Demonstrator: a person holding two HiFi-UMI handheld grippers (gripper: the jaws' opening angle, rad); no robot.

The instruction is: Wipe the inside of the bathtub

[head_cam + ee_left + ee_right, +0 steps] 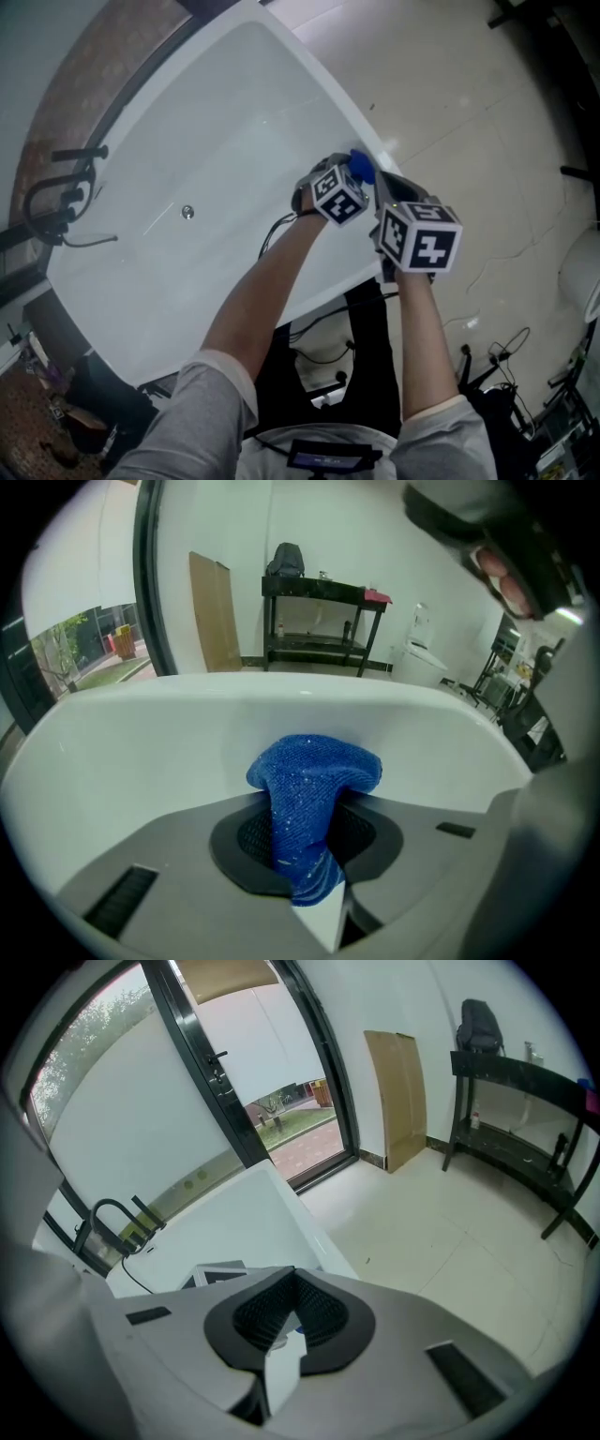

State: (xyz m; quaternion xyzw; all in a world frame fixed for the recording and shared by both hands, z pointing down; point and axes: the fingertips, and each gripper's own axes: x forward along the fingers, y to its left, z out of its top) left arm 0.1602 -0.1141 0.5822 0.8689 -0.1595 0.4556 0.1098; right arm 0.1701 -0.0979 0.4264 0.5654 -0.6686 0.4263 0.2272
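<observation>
The white bathtub fills the middle of the head view. A blue cloth sits against the tub's inner wall just below the right rim. My left gripper is shut on it. In the left gripper view the cloth bulges out between the closed jaws and presses on the white tub wall. My right gripper hovers beside the left one, over the rim. Its jaws are shut with nothing between them, and they point along the tub's edge.
The drain lies on the tub floor, and a black faucet stands at the far end. Cables and stands clutter the tiled floor near my feet. A black table and a cardboard sheet stand by the wall.
</observation>
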